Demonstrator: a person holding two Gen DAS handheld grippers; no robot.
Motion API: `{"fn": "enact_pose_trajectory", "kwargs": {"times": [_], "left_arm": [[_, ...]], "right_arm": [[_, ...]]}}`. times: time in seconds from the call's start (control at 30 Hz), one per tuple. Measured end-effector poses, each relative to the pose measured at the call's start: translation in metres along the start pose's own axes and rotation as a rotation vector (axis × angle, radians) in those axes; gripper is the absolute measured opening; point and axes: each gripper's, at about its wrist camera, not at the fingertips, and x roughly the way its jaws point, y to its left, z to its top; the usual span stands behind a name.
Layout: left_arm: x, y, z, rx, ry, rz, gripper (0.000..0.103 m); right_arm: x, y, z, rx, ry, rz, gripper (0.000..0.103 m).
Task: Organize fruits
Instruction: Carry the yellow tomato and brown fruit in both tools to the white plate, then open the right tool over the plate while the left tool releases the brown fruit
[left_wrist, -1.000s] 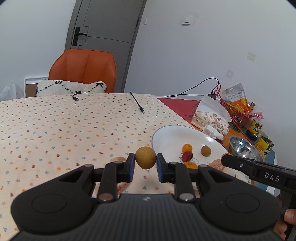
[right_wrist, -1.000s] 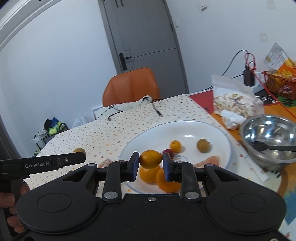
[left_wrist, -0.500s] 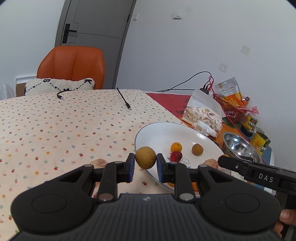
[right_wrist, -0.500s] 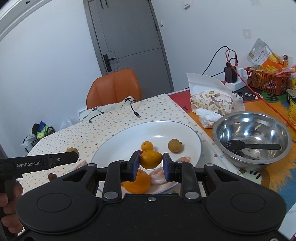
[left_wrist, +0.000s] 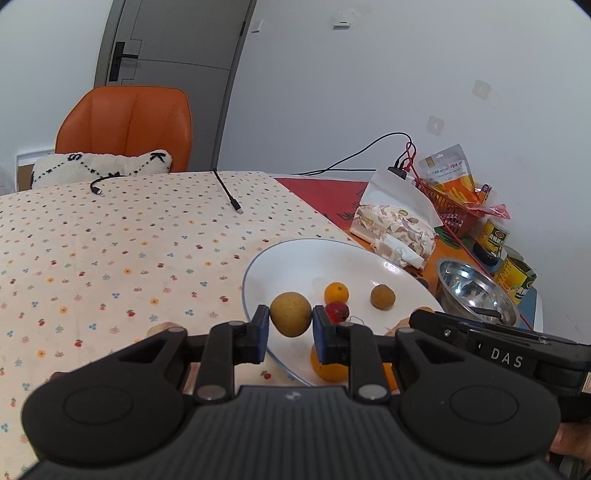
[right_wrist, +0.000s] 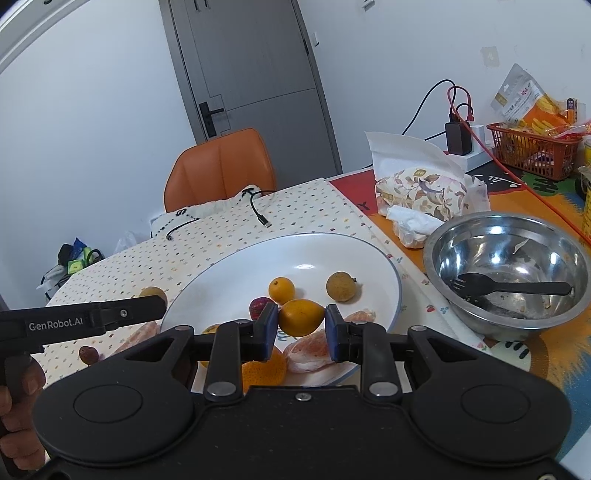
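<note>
My left gripper (left_wrist: 290, 326) is shut on a brown-yellow round fruit (left_wrist: 290, 314) and holds it over the near left rim of the white plate (left_wrist: 295, 254). My right gripper (right_wrist: 301, 330) is shut on an orange kumquat (right_wrist: 301, 317) above the near part of the same plate (right_wrist: 236, 266). In the plate lie a small orange (right_wrist: 281, 289), a brown longan (right_wrist: 340, 286), a dark red fruit (right_wrist: 257, 306), peeled citrus segments (right_wrist: 310, 350) and an orange piece (right_wrist: 264, 369). The left gripper's arm shows in the right wrist view (right_wrist: 92, 319).
A steel bowl (right_wrist: 509, 236) with a black fork (right_wrist: 509, 288) stands right of the plate. A tissue pack (right_wrist: 421, 192), a red basket (right_wrist: 532, 147), cans (left_wrist: 517, 273) and cables lie behind. A red fruit (right_wrist: 88, 354) and citrus segment (right_wrist: 140, 332) lie on the cloth. An orange chair (left_wrist: 129, 125) stands beyond the table.
Both grippers have moved forward and closer over the plate, each still holding its fruit. The plate and bowl now look nearer.
</note>
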Motion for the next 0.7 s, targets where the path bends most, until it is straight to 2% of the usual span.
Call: {"fn": "enact_pose_trajectory", "kwargs": {"times": [0.07, 0.27, 0.4, 0.53, 0.7], "left_arm": [[0.000, -0.001, 0.000, -0.004, -0.003, 0.000, 0.023], [-0.005, 0.002, 0.000, -0.023, -0.004, -0.002, 0.029], [-0.014, 0.007, 0.000, -0.038, -0.010, 0.014, 0.038], [-0.023, 0.013, -0.002, -0.048, -0.020, 0.033, 0.052], [-0.035, 0.024, -0.003, -0.065, -0.033, 0.062, 0.063]], "right_arm": [[0.002, -0.001, 0.000, 0.004, -0.001, -0.002, 0.026], [-0.002, 0.000, -0.001, 0.003, -0.008, -0.013, 0.043], [-0.005, 0.002, -0.001, 0.001, -0.007, -0.006, 0.046], [-0.008, 0.006, -0.001, -0.003, -0.009, 0.002, 0.054], [-0.011, 0.015, -0.002, -0.010, -0.003, 0.015, 0.063]]}}
